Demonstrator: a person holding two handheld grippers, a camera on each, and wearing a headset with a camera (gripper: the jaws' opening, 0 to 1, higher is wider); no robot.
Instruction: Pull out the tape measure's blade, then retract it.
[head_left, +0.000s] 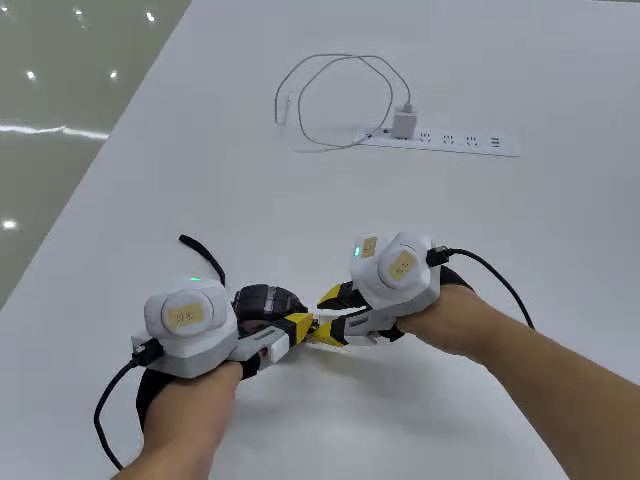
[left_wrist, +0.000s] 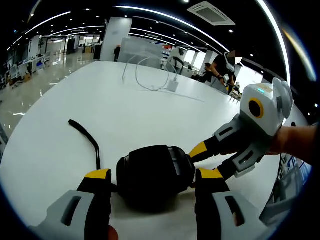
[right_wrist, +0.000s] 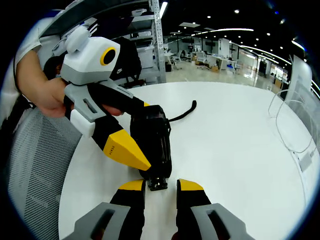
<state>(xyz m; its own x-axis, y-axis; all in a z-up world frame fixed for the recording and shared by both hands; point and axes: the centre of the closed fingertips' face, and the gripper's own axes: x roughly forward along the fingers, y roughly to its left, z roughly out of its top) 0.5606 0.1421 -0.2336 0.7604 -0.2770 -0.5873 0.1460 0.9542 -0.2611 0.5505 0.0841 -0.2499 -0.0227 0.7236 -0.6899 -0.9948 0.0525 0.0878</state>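
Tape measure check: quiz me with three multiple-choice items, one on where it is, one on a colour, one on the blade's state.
1. Where is the tape measure?
A. Between the fingers of the left gripper
B. Beside the power strip
C. On the floor
2. Fingertip colour?
A. Red
B. Yellow
C. Green
3. Blade?
A. Drawn across the table
B. Inside the case
C. Snapped off
Key: 1A, fingers flank the black case; 2B, yellow tips in both gripper views; 3B, just its hook shows at the case mouth.
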